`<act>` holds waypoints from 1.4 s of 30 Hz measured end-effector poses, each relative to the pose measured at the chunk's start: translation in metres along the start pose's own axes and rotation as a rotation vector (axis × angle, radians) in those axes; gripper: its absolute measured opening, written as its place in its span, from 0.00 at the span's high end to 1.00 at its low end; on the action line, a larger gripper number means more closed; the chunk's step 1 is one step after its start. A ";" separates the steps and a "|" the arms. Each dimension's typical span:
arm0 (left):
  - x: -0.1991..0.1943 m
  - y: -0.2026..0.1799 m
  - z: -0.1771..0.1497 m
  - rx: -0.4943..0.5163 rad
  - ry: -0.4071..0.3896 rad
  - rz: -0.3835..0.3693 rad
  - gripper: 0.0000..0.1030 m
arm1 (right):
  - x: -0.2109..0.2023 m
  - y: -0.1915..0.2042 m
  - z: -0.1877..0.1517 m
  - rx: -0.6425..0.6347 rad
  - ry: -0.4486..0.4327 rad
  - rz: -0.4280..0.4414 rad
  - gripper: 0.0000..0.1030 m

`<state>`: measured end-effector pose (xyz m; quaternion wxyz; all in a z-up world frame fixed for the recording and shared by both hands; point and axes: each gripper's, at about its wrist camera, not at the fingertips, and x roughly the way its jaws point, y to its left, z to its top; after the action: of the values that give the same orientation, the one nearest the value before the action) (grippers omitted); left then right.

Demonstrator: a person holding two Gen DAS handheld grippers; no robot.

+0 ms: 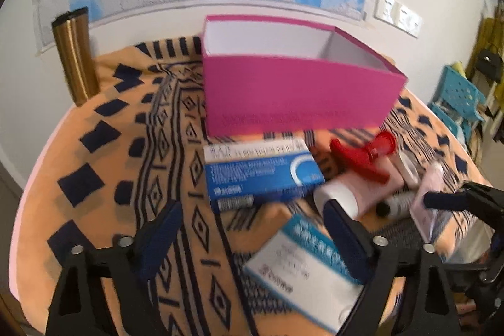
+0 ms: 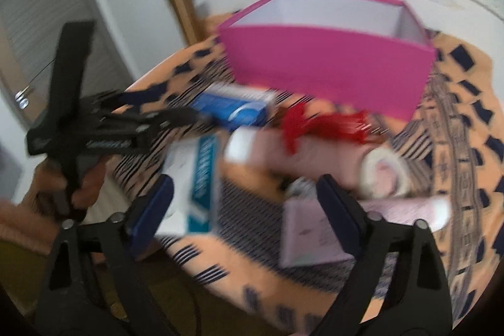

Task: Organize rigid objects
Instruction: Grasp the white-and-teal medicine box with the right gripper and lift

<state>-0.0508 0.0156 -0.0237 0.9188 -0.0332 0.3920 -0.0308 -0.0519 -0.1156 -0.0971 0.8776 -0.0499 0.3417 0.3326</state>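
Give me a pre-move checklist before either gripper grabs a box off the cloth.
1. Pink box upright, top open: ok.
2. Room inside the pink box: cannot tell, only its white inner walls show, not the floor.
3. Left gripper open with nothing between its fingers: ok.
4. Right gripper open with nothing between its fingers: ok.
5. Blue medicine box lying flat with nothing on top: ok.
6. White and teal box free to lift: ok, nothing lies on it.
7. Sharp view from the right wrist: not ok, heavy motion blur.
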 end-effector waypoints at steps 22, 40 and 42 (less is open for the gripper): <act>0.014 -0.006 -0.031 0.084 0.148 -0.253 0.46 | 0.044 0.017 -0.023 0.038 0.178 0.130 0.59; 0.016 -0.008 -0.026 0.112 0.145 -0.235 0.46 | 0.027 0.012 -0.054 0.046 0.231 0.253 0.63; 0.014 -0.010 -0.027 0.122 0.141 -0.216 0.46 | 0.037 0.011 -0.055 0.062 0.228 0.258 0.63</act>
<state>-0.0608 0.0039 -0.0513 0.8807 -0.0168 0.4472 -0.1556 -0.0698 -0.1038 -0.1605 0.7841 -0.0158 0.4528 0.4240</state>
